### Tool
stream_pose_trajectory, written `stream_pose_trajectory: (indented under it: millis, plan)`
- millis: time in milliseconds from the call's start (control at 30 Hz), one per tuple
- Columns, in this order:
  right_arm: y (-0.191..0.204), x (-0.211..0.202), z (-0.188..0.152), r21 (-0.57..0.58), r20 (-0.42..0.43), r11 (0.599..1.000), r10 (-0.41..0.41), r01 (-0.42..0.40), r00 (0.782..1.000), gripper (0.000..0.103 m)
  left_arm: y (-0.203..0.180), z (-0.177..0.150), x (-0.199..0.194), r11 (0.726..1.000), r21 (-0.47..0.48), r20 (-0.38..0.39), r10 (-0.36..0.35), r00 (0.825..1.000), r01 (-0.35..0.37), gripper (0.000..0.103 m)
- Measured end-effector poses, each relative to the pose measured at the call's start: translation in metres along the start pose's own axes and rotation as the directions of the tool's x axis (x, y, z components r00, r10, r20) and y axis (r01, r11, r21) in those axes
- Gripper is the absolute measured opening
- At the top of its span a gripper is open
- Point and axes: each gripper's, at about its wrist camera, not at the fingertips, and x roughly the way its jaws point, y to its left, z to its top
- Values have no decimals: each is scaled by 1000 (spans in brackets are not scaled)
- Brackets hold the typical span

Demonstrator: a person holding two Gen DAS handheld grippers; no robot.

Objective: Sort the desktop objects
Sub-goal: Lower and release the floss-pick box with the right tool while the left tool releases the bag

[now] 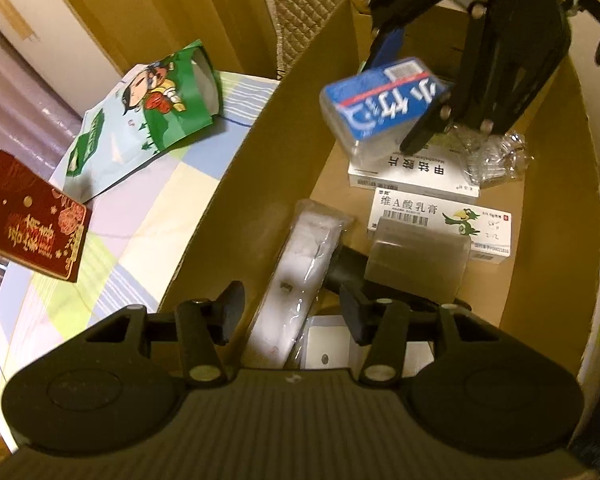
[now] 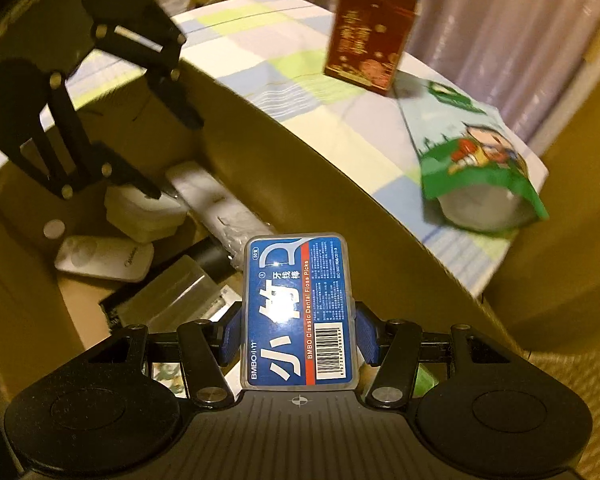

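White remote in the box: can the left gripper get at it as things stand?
Probably yes. The left gripper is open and empty inside the cardboard box, above the white remote, whose top is bare. The right gripper holds the floss pick case off to the side.

On the clear plastic floss-pick case with a blue label, at lower centre of the right wrist view, "BMBO", "小竹", "牙线棒", "50" and "BMBO Classic Dental Floss Picks" are printed beside a barcode. On the white carton with a green parrot, right of centre in the left wrist view, "维A酸乳膏" is read. The white medicine carton above it carries upside-down black characters, not reliably read.
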Motion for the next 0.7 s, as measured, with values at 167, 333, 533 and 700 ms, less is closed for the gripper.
stream_pose_trajectory:
  millis: [167, 333, 533, 700]
  plan:
    - [0, 7, -4, 2, 35, 1000, 0, 0, 999, 83, 4, -1, -2, 999, -45, -1, 17, 1000, -17, 54]
    - [0, -5, -9, 53, 58, 999, -17, 14, 998, 86, 7, -3, -2, 997, -71, -8, 24, 1000, -24, 58]
    - [3, -26, -16, 152, 23, 988, -20, 16, 1000, 86, 3, -3, -5, 995, -96, -10, 33, 999, -34, 66]
    - [8, -38, -24, 220, 10, 975, 8, -10, 1000, 85, -5, -2, -9, 994, -106, -10, 37, 999, -38, 67]
